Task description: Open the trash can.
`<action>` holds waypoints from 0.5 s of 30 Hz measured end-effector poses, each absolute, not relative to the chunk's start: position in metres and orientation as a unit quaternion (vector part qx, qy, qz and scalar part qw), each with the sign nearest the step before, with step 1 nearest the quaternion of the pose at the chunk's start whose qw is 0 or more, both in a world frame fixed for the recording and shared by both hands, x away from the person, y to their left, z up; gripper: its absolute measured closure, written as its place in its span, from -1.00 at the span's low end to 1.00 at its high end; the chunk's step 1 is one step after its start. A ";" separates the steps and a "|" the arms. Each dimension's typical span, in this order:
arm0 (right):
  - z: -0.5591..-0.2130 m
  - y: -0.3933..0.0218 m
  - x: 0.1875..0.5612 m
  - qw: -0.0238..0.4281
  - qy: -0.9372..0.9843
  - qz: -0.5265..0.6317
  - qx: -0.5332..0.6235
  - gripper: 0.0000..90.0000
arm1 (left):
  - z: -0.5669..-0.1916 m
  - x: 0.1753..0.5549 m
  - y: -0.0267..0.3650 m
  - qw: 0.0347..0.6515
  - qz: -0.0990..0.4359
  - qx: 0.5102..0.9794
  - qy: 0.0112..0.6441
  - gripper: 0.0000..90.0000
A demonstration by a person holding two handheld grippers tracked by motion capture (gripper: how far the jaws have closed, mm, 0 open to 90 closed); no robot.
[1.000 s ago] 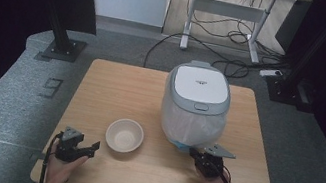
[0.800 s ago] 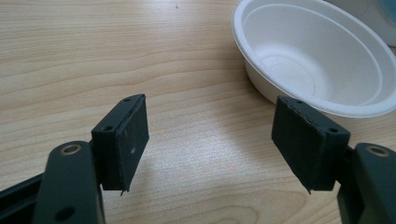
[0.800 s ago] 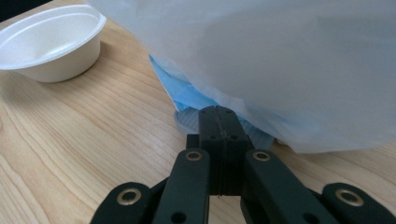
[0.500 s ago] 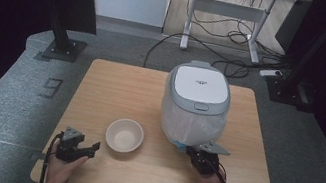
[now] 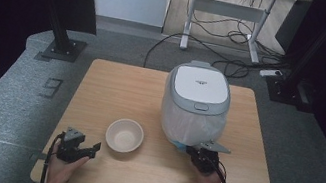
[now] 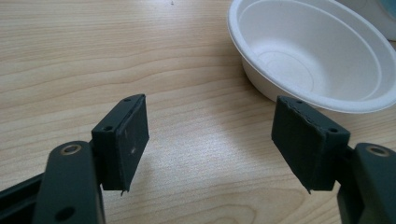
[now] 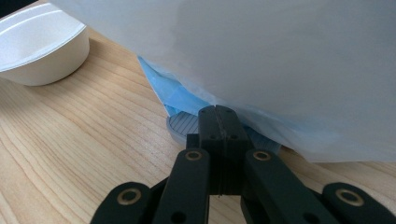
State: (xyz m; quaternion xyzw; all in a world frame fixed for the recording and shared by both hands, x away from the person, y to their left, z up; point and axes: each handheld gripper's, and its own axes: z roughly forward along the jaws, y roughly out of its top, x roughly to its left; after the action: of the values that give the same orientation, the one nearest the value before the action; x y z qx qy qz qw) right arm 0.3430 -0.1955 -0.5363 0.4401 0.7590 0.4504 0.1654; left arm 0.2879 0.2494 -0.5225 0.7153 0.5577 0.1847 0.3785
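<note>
A white and grey rice cooker stands right of the table's middle, its lid down. Its pale wall looms over the right gripper view, with a blue plastic film and a round grey ribbed foot at its base. My right gripper lies low at the cooker's near side; its jaws are shut flat together, tips at the grey foot, nothing seen between them. An empty white bowl sits left of the cooker. My left gripper rests open near the bowl, its jaws wide over bare wood.
The wooden table has bare room at its far left and along the near edge. Dark stands and cables lie on the grey floor beyond the table. A desk frame stands at the back.
My right gripper has edged a little left, closer to the cooker's base, jaws still shut. The left gripper and the bowl have stayed put.
</note>
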 end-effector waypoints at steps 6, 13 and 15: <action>-0.539 -0.194 0.341 0.175 0.756 0.453 0.439 0.99 | -0.522 0.287 0.249 0.375 0.188 0.718 0.555 -0.38; -0.539 -0.194 0.341 0.176 0.760 0.447 0.438 0.99 | -0.522 0.288 0.248 0.373 0.188 0.721 0.553 -0.39; -0.539 -0.193 0.340 0.179 0.760 0.446 0.437 0.99 | -0.523 0.288 0.248 0.372 0.187 0.722 0.553 -0.38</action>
State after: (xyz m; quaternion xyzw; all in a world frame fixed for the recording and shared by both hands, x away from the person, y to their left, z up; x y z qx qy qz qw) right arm 0.3402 -0.1931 -0.5391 0.4371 0.7603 0.4458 0.1791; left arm 0.2875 0.2481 -0.5226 0.7216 0.5529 0.1873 0.3723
